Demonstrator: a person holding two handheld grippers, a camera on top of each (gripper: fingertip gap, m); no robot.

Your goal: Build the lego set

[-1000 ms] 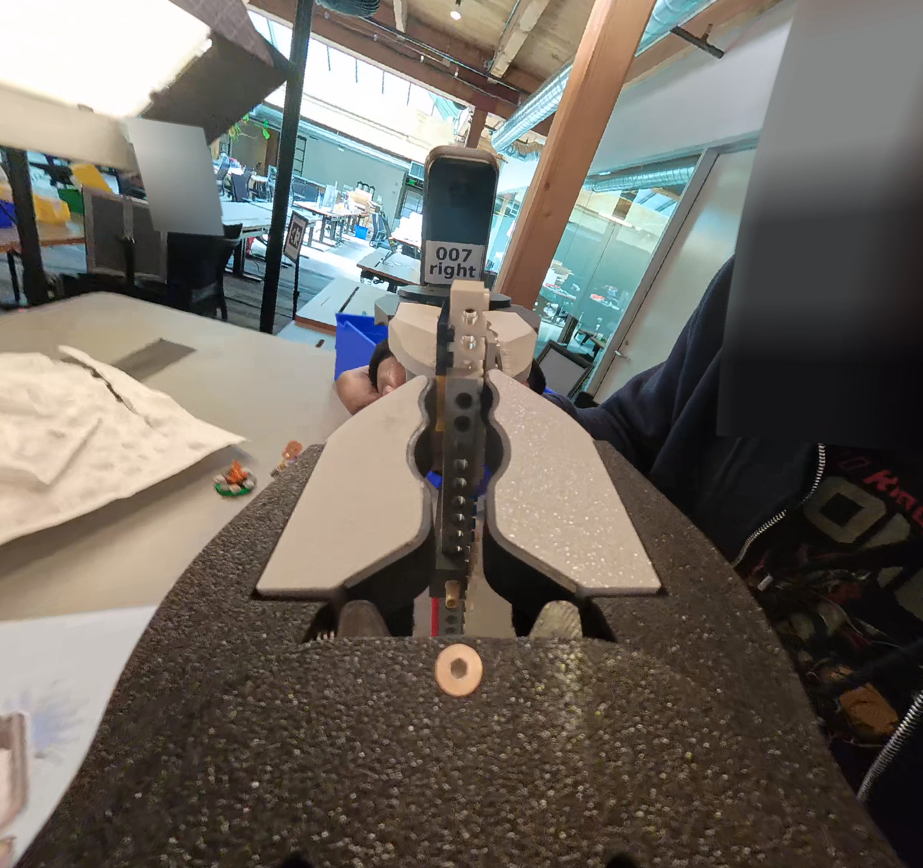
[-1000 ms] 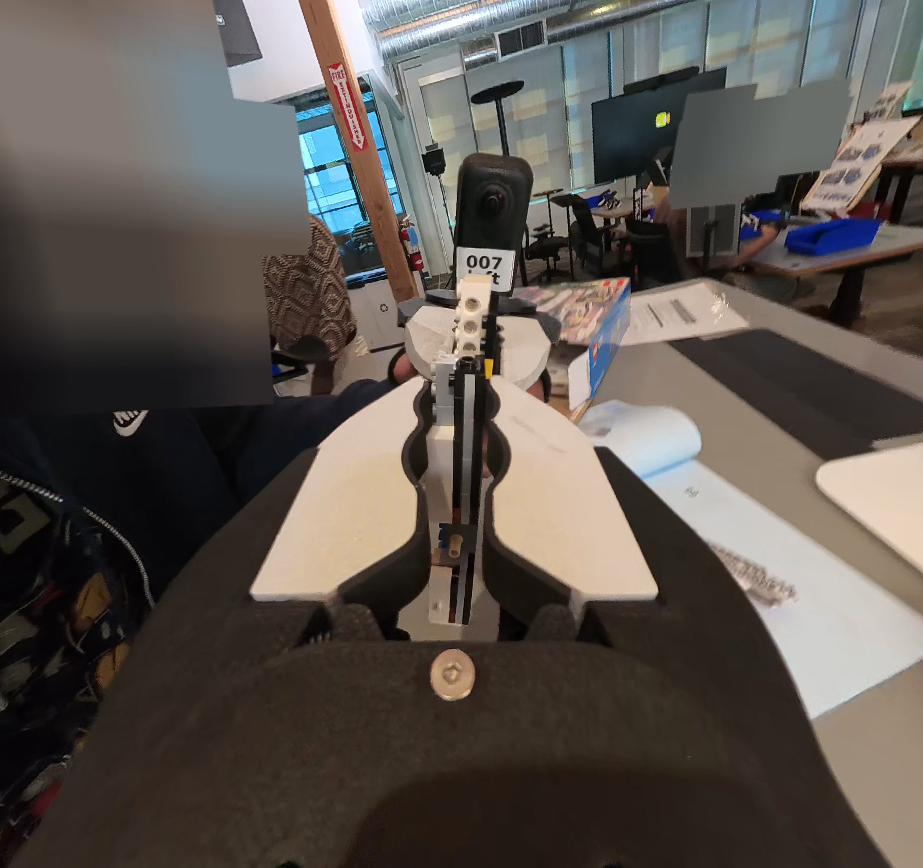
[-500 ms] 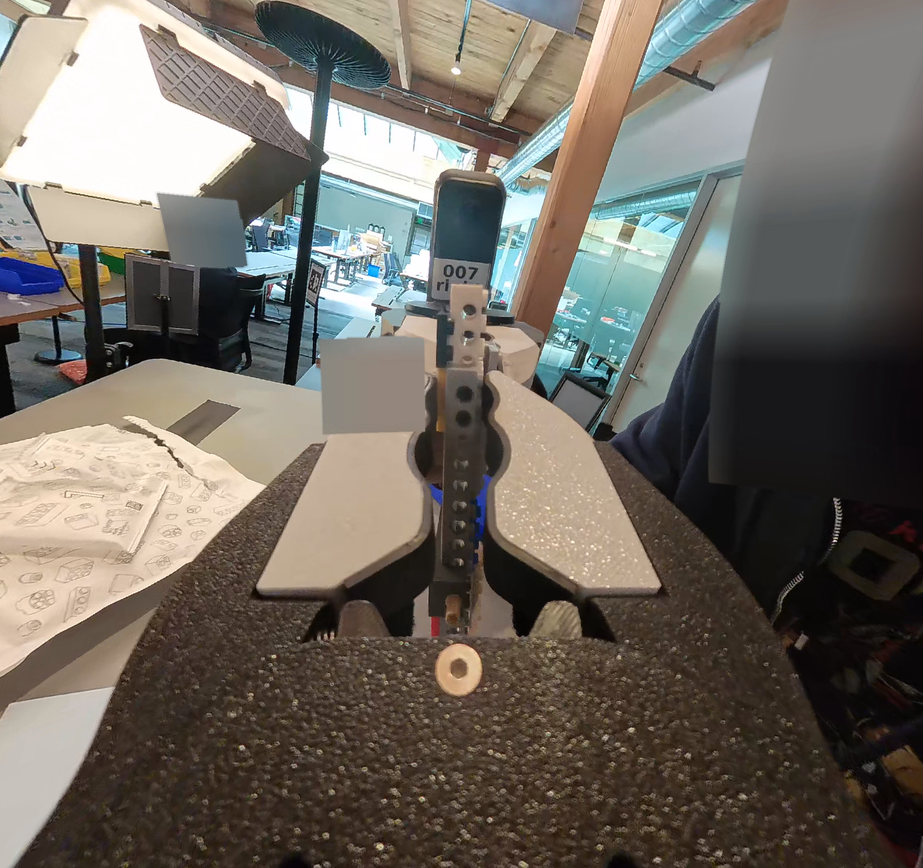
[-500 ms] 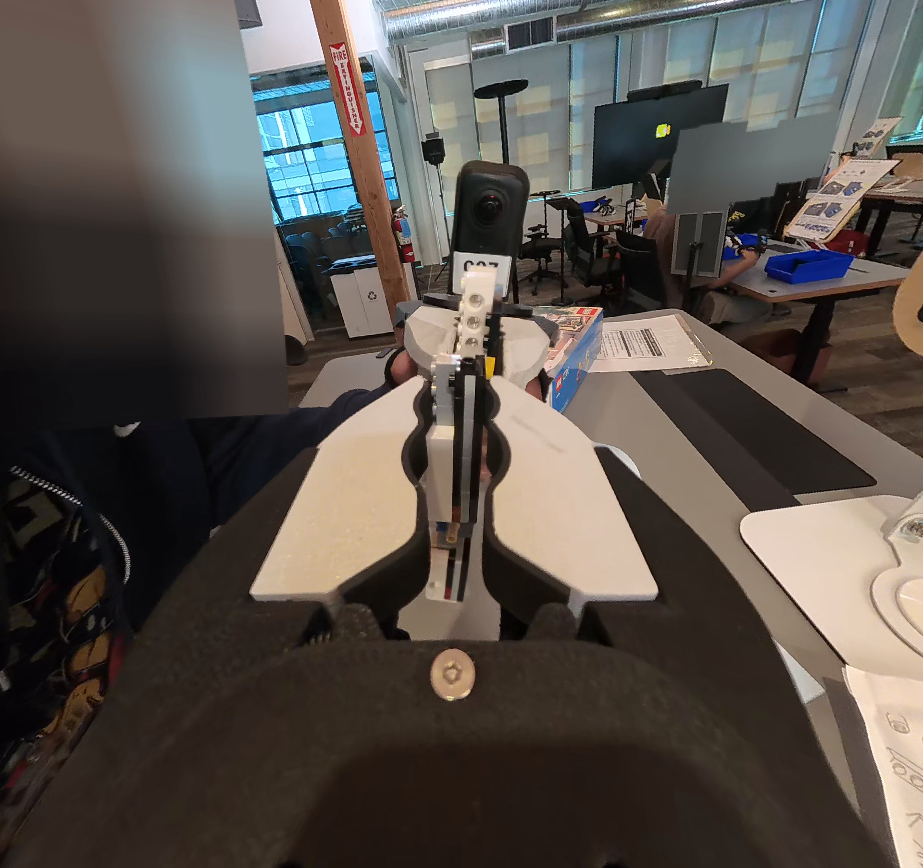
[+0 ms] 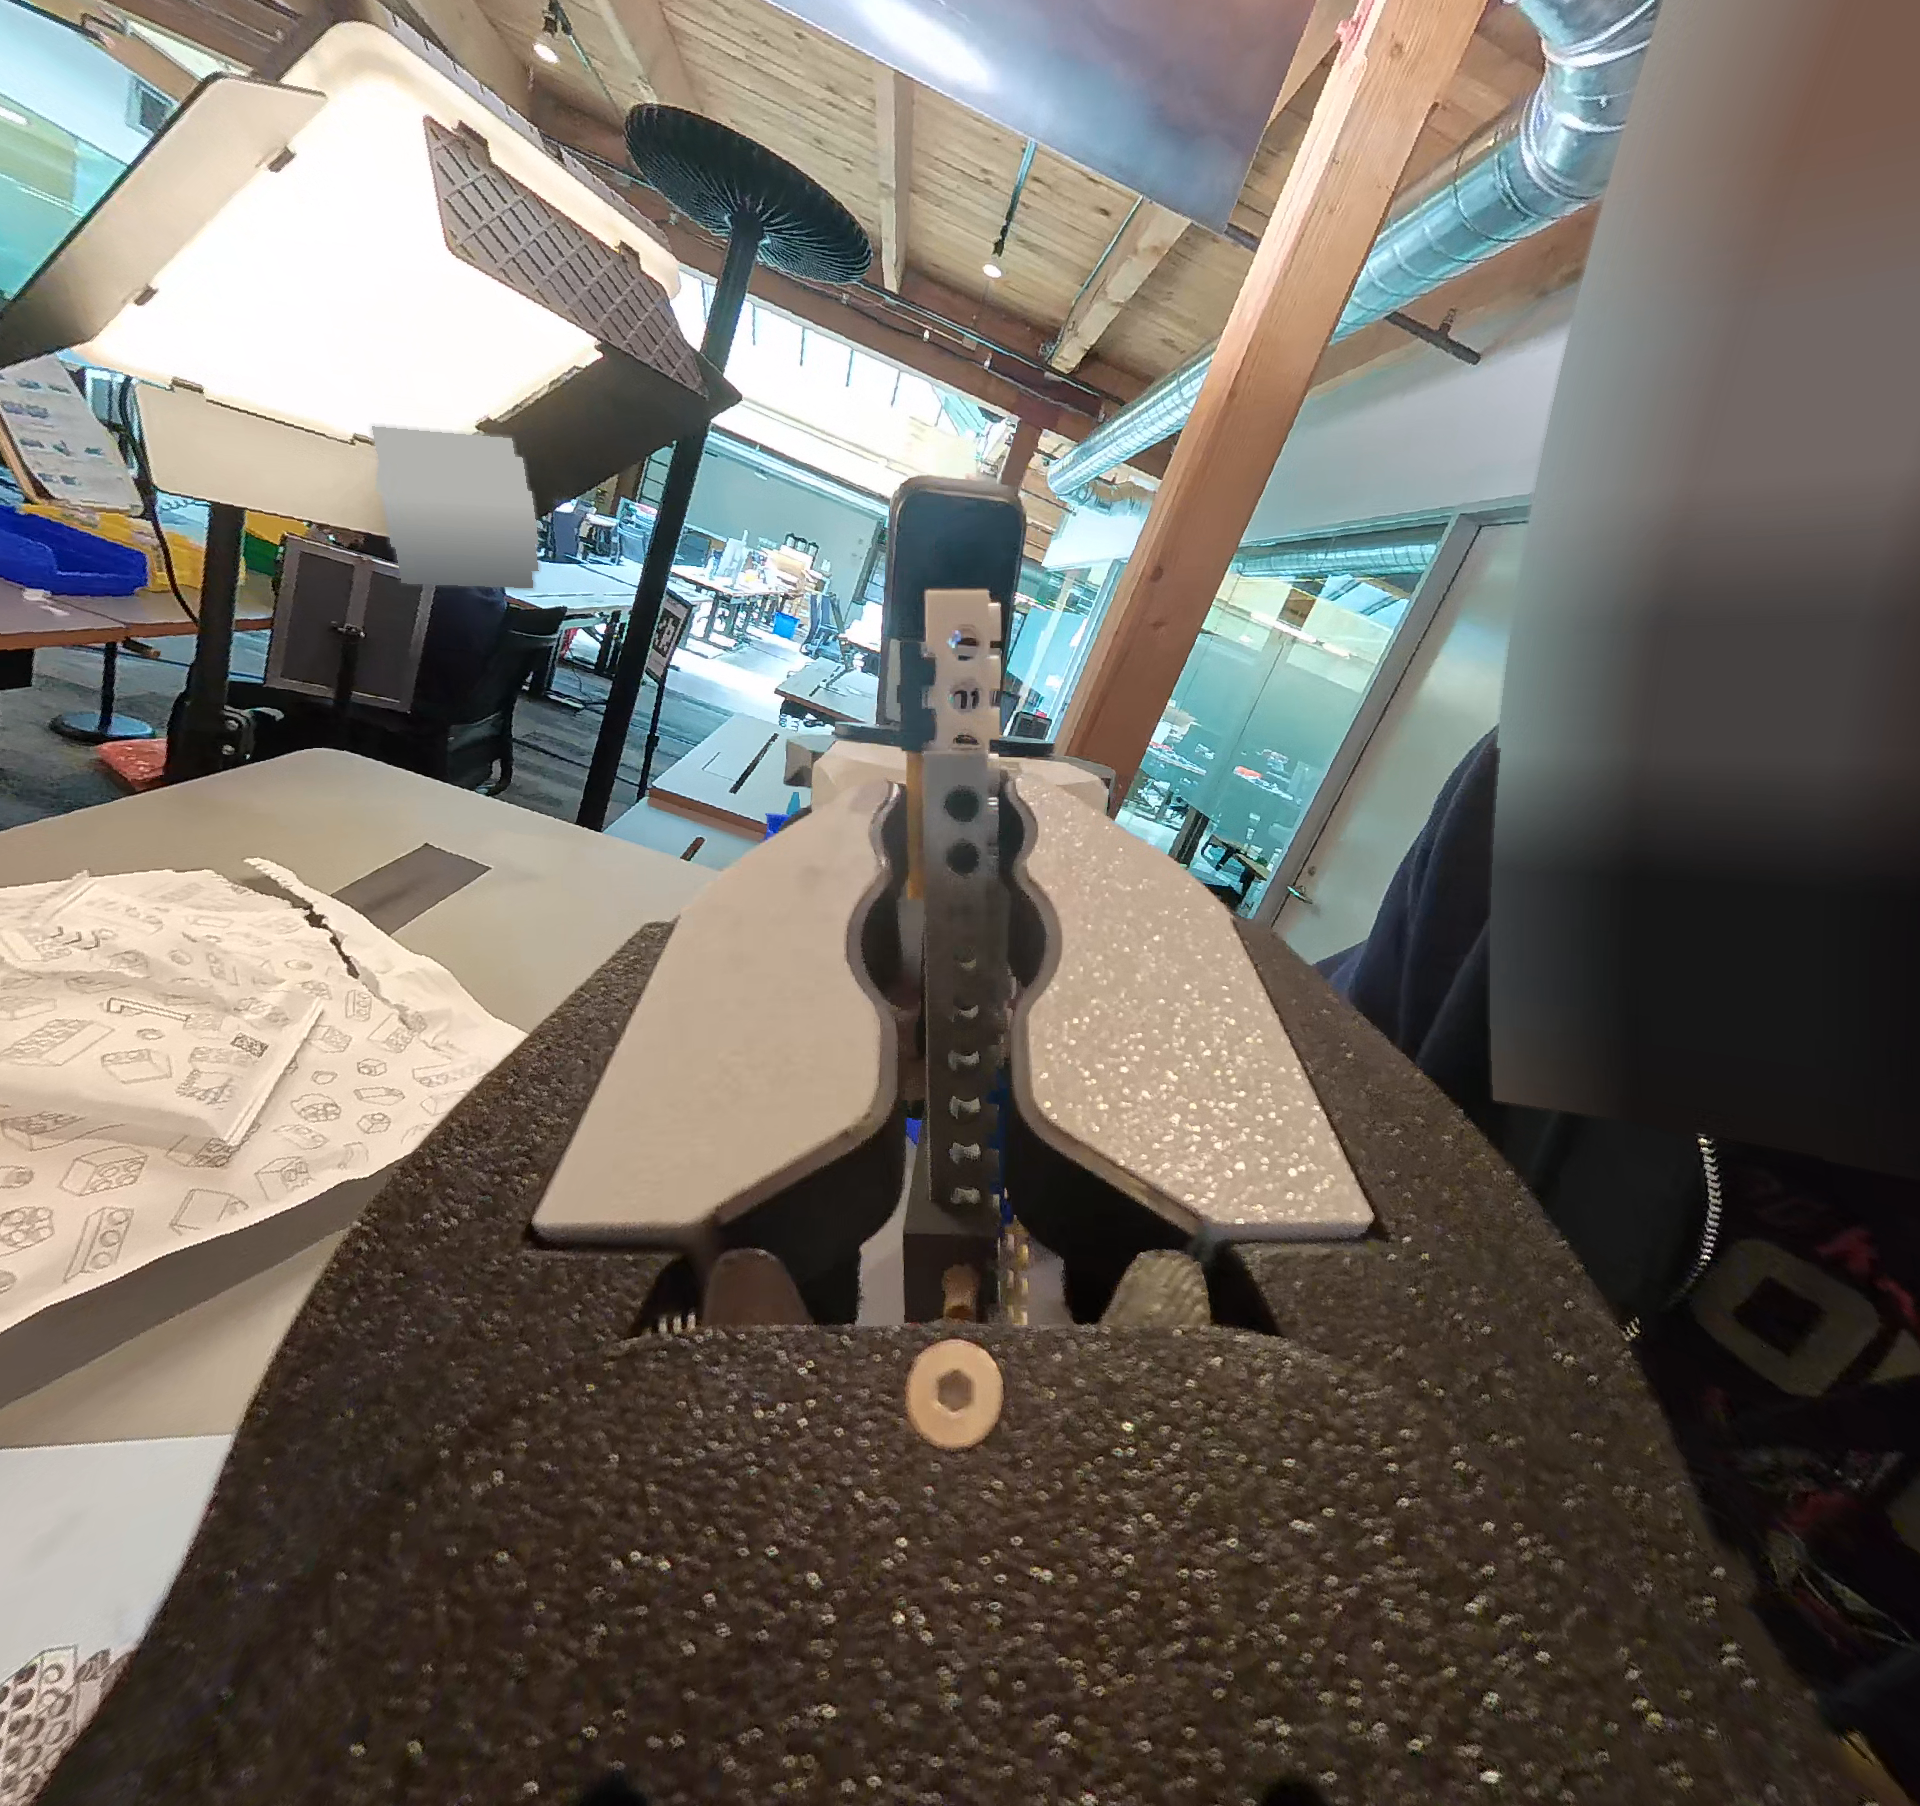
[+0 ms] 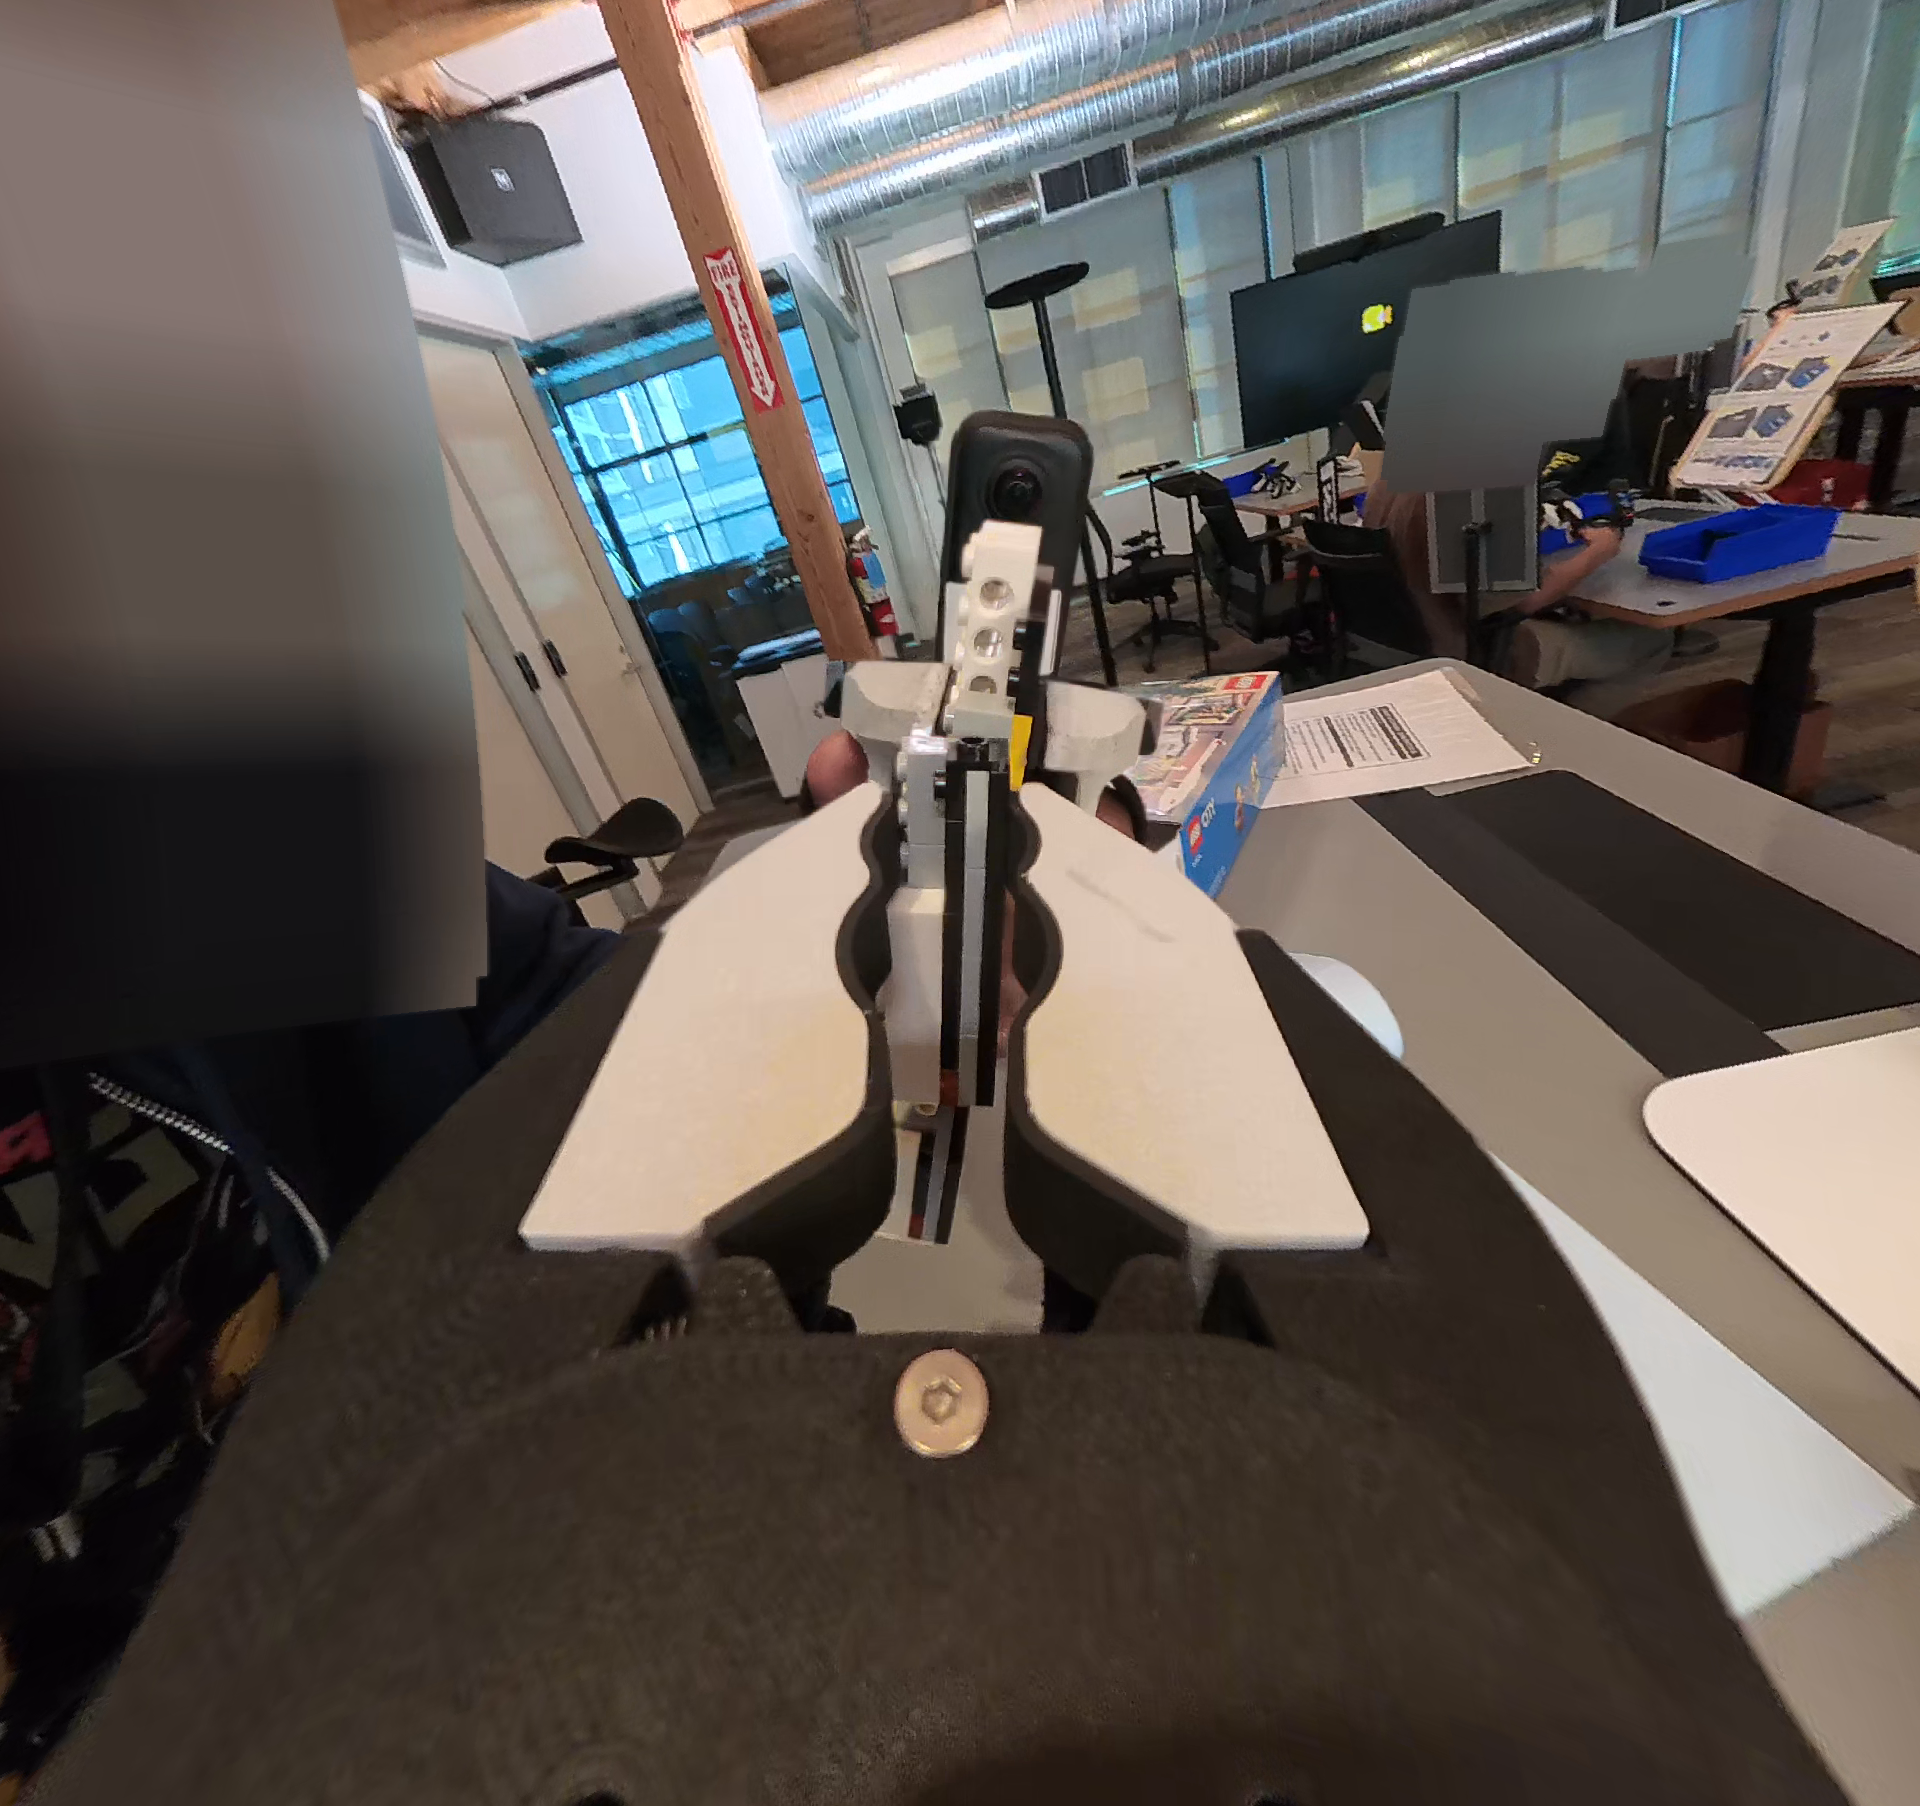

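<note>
My two grippers face each other and hold one toy brick assembly between them, up in the air. In the left wrist view, my left gripper [image 5: 961, 821] is shut on a grey beam with holes [image 5: 961, 977]. A white holed beam [image 5: 961, 676] stands at its far end, in front of the right gripper's camera [image 5: 951, 551]. In the right wrist view, my right gripper [image 6: 956, 800] is shut on the assembly's white, black and grey side [image 6: 951, 925]. The white holed beam [image 6: 992, 624] and a small yellow piece [image 6: 1023, 733] stick out toward the left gripper [image 6: 1091, 728].
A grey table [image 5: 312, 821] carries a torn printed paper bag [image 5: 156, 1050]. A lit lamp panel [image 5: 312, 281] and a wooden post [image 5: 1247, 385] stand behind. The right view shows a blue box [image 6: 1226, 759], a paper sheet [image 6: 1392, 738], a black mat [image 6: 1610, 894], a white board [image 6: 1818, 1154] and a person's dark jacket [image 6: 312, 1081]. My left and right fingertips are right by each other.
Both views have tilted upward, so the table sits lower and more ceiling shows. Both grippers keep the same hold on the brick assembly, which has not shifted in either grasp.
</note>
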